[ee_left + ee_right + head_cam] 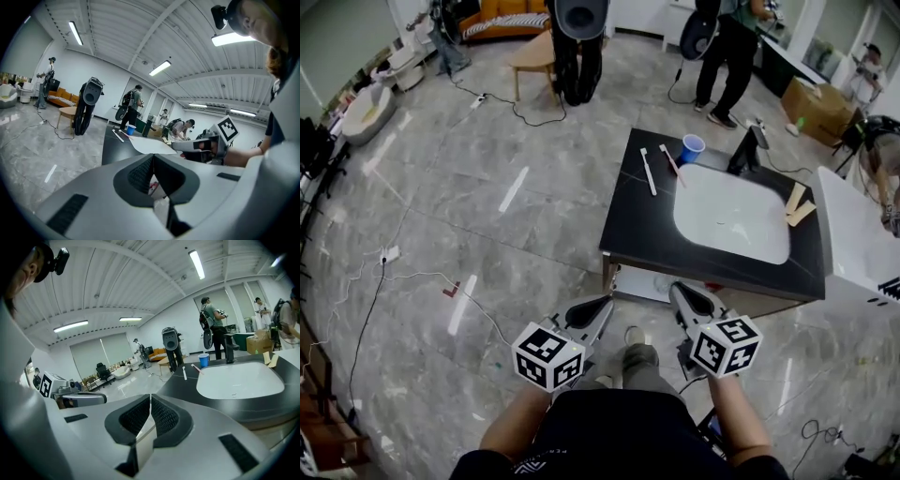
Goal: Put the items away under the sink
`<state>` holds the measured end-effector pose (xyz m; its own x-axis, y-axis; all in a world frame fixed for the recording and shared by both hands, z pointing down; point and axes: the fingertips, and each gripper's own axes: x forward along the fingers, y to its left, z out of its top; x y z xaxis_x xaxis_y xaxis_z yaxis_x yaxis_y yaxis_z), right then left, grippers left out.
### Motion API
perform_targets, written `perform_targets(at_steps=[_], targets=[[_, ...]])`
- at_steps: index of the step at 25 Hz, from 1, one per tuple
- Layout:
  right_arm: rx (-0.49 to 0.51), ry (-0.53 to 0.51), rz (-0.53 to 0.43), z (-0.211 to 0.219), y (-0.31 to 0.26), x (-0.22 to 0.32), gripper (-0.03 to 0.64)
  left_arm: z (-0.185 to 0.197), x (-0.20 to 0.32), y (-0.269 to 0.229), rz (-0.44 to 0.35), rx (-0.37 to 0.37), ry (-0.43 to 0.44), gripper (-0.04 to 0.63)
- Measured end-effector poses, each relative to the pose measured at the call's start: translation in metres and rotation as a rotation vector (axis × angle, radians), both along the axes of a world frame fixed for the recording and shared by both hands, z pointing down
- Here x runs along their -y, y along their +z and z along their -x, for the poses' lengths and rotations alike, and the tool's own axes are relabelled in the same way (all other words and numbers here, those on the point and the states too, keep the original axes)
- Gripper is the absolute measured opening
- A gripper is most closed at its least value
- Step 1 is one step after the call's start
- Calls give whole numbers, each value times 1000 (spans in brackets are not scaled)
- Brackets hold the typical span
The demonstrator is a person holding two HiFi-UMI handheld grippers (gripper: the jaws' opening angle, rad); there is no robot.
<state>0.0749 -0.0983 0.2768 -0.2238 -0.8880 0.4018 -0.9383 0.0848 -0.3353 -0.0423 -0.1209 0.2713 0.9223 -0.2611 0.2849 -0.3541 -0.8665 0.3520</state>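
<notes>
A black counter (642,216) holds a white sink basin (733,214) with a black faucet (745,150) behind it. On the counter lie a blue cup (692,147), a white toothbrush (648,172), a thin pink-tipped stick (672,161) and two wooden pieces (798,206). A low shelf (645,281) shows under the counter's near edge. My left gripper (600,306) and right gripper (679,290) hover side by side just short of that edge, both shut and holding nothing. From the right gripper view the cup (203,360) and basin (239,378) lie ahead to the right.
Several people stand on the far side of the counter. Cables (412,277) trail over the grey floor at left. A white cabinet (862,234) abuts the counter's right end, a cardboard box (816,108) sits beyond it, and a wooden stool (534,56) stands at the back.
</notes>
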Motion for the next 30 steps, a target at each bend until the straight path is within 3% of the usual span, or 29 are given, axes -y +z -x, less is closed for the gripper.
perform_targets(at_steps=[15,30], targets=[[11,-111,37,-62,15,104,37,-63,76,-5,6,31,-107,11],[-39,-145,58,-100,56,209,38,-59,129,17,21,57,-276,11]])
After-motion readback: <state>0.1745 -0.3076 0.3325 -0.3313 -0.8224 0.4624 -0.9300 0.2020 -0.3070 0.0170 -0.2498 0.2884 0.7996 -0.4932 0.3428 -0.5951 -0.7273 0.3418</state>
